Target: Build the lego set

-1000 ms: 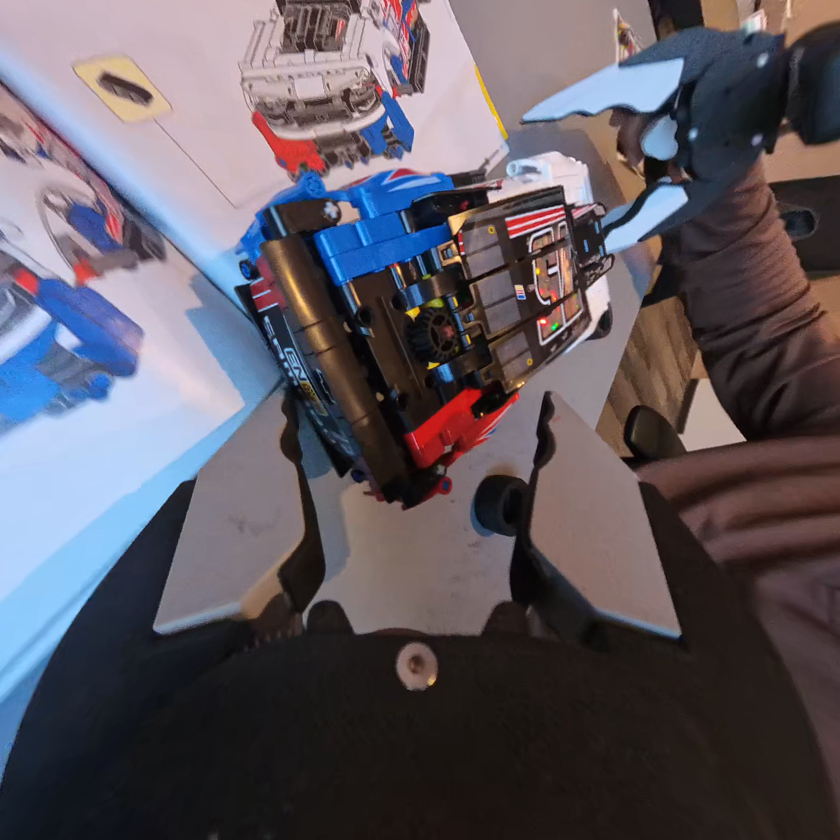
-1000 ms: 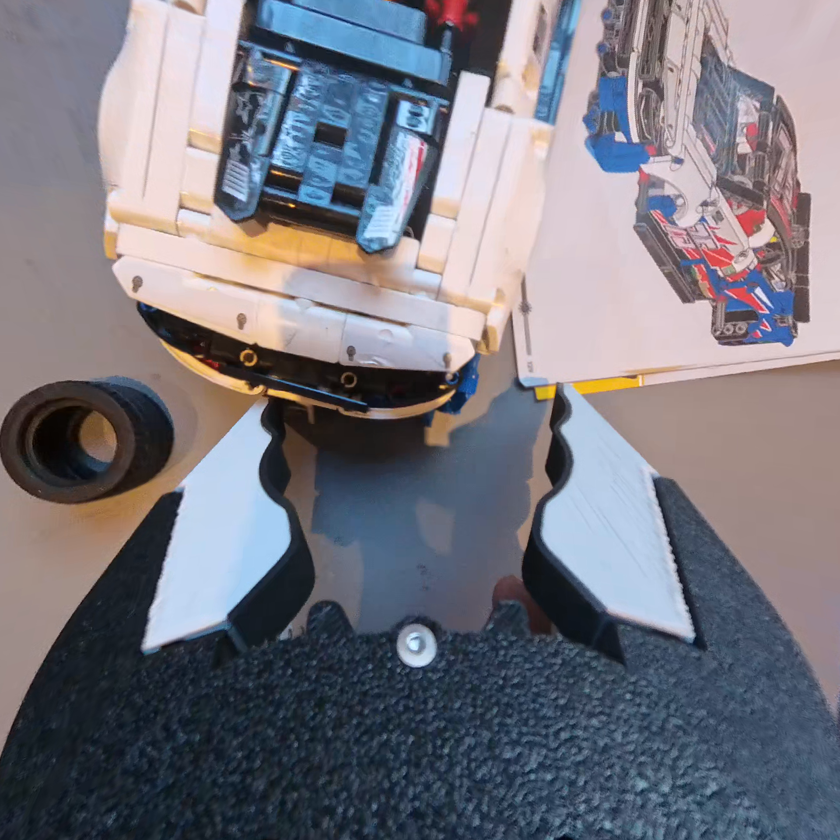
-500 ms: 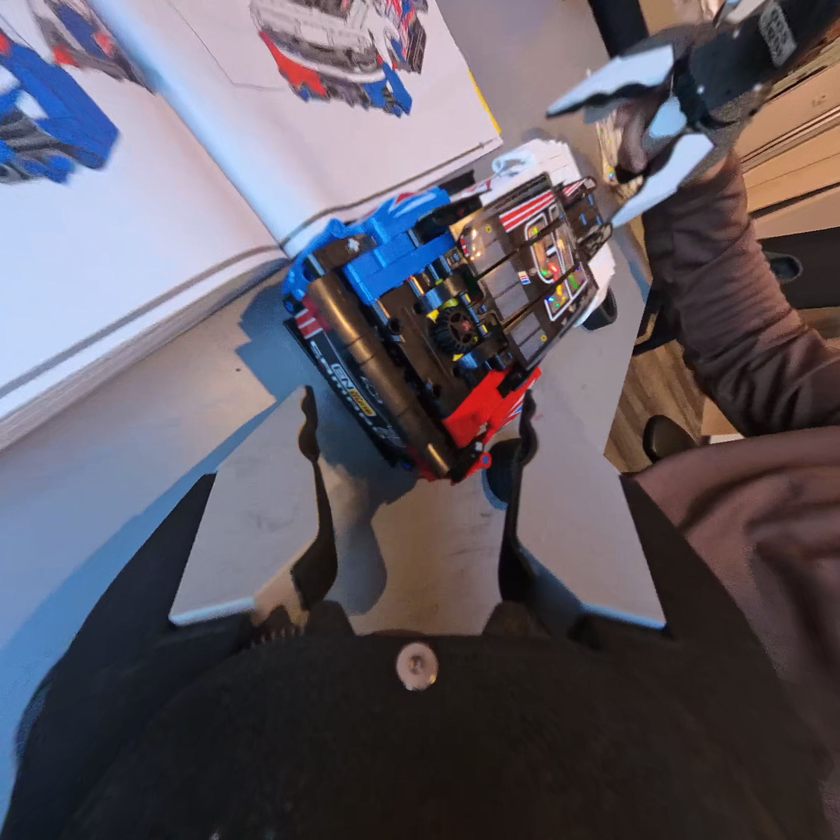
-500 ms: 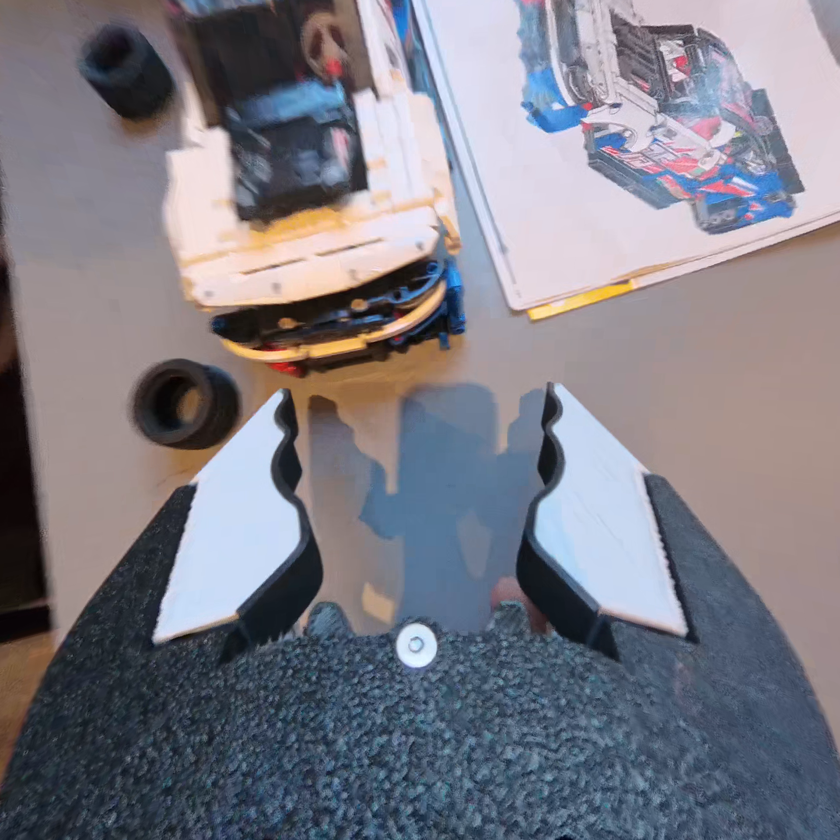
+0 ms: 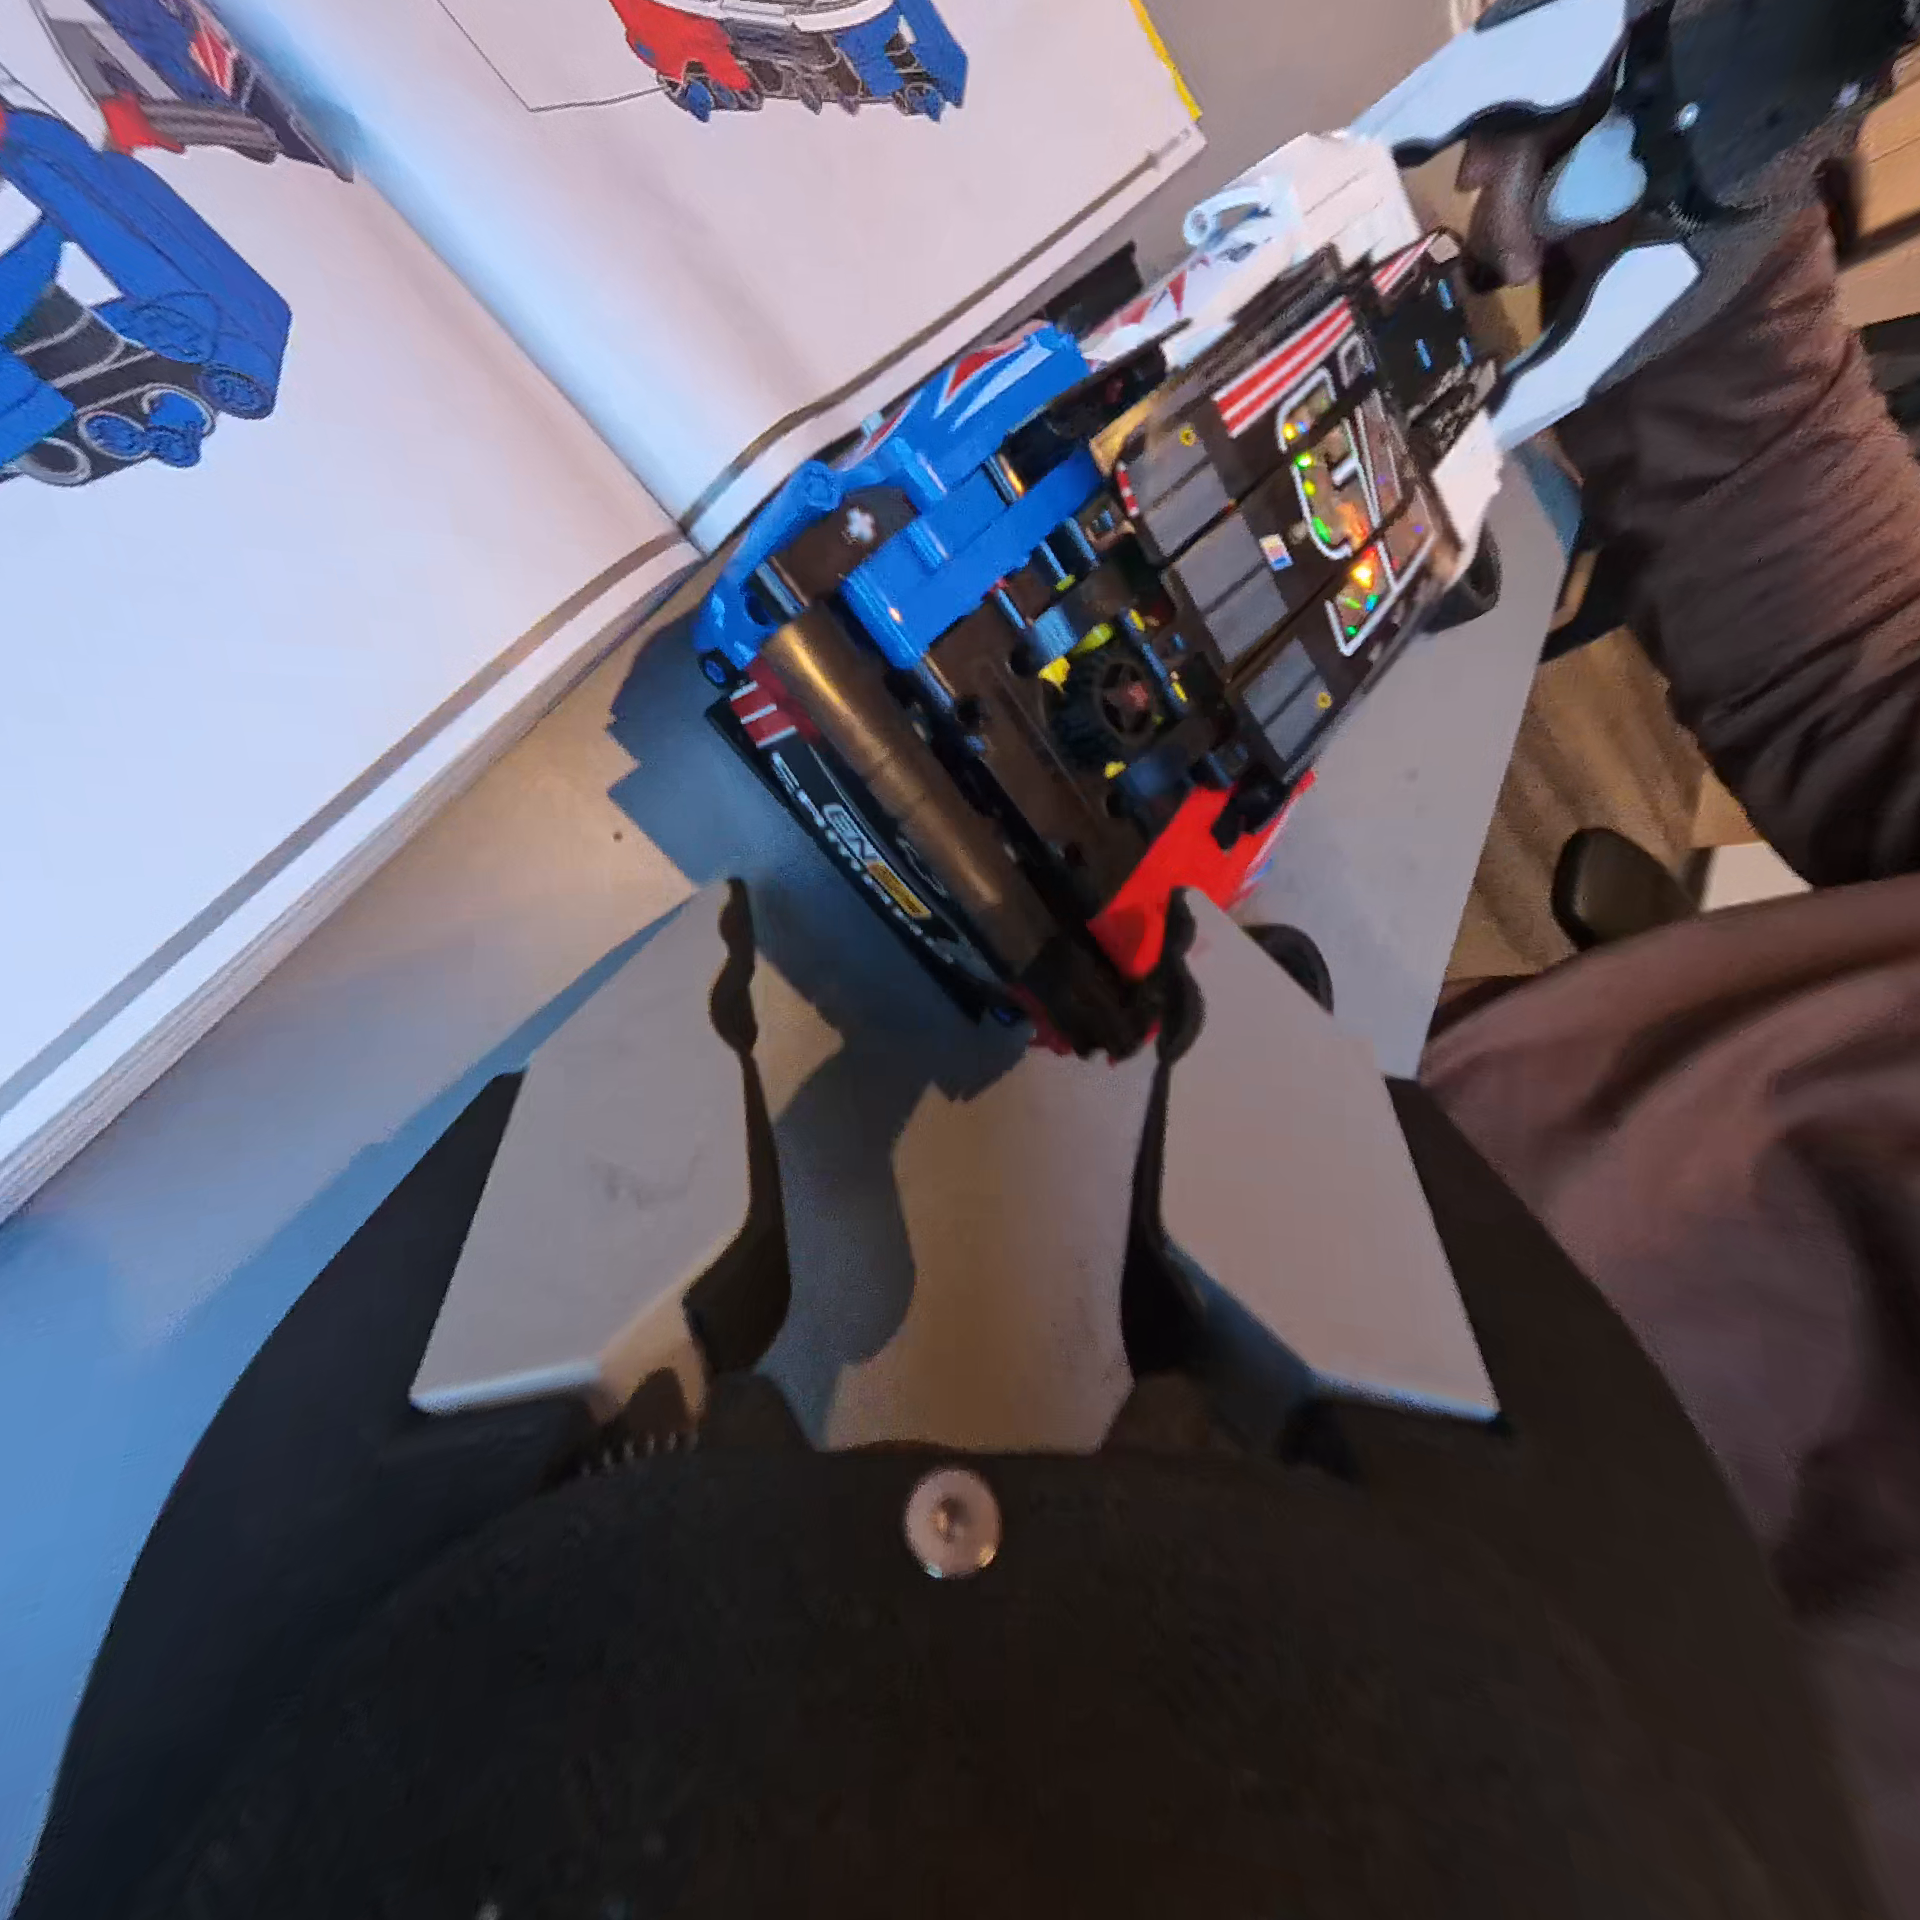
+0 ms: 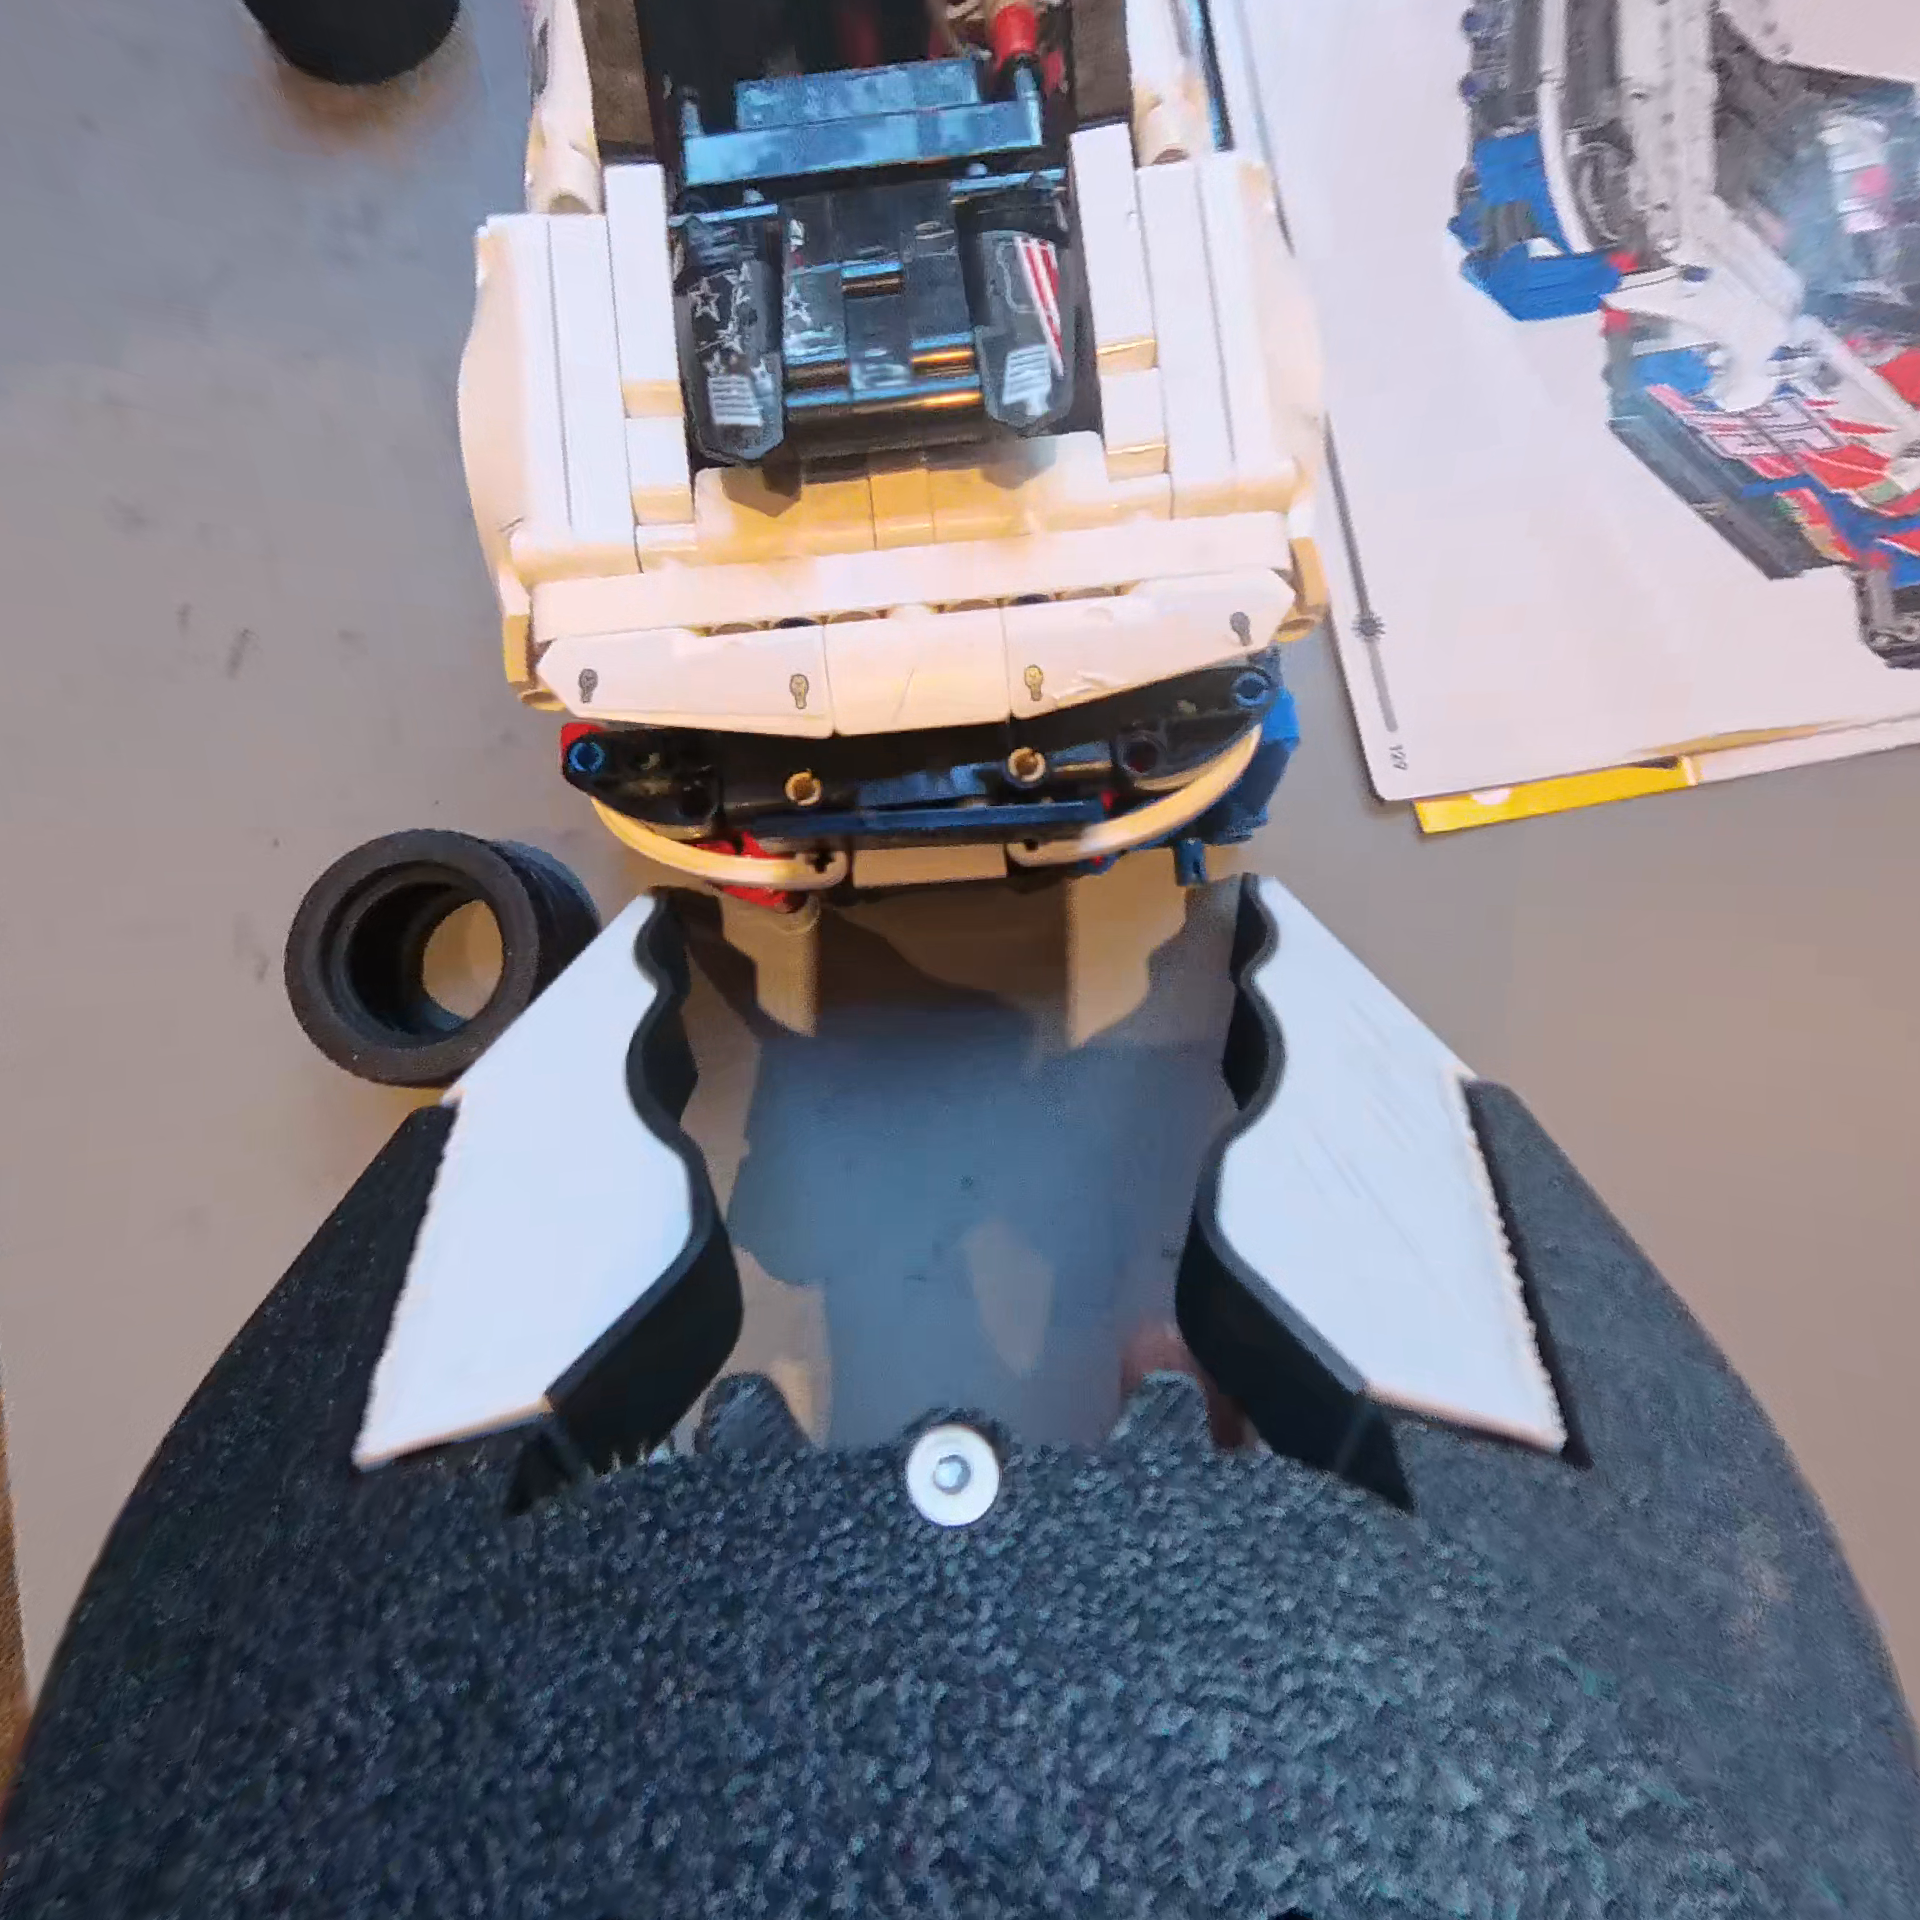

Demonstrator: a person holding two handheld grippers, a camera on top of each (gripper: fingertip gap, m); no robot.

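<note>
A partly built lego car (image 5: 1091, 665) lies on the grey table, blue, black and red at its near end, white farther off. My left gripper (image 5: 951, 935) is open and empty at the car's rear, its right fingertip (image 5: 1184, 935) at the red corner. In the right wrist view the white front of the car (image 6: 894, 436) faces me. My right gripper (image 6: 945, 904) is open and empty just short of the car's black bumper. It also shows in the left wrist view (image 5: 1579, 187), above the car's far end. A loose black tyre (image 6: 426, 966) lies left of the right gripper.
An open instruction booklet (image 5: 416, 416) lies left of the car, and right of it in the right wrist view (image 6: 1600, 416). A second black tyre (image 6: 353, 31) sits at the top left. The table edge (image 5: 1496, 831) and a person's sleeve (image 5: 1766, 582) are at the right. The grippers' ends are close to 30 cm from one another.
My left gripper has moved closer to the car's rear and its jaws have narrowed. My right gripper pulled back from the car, then came close to its front again.
</note>
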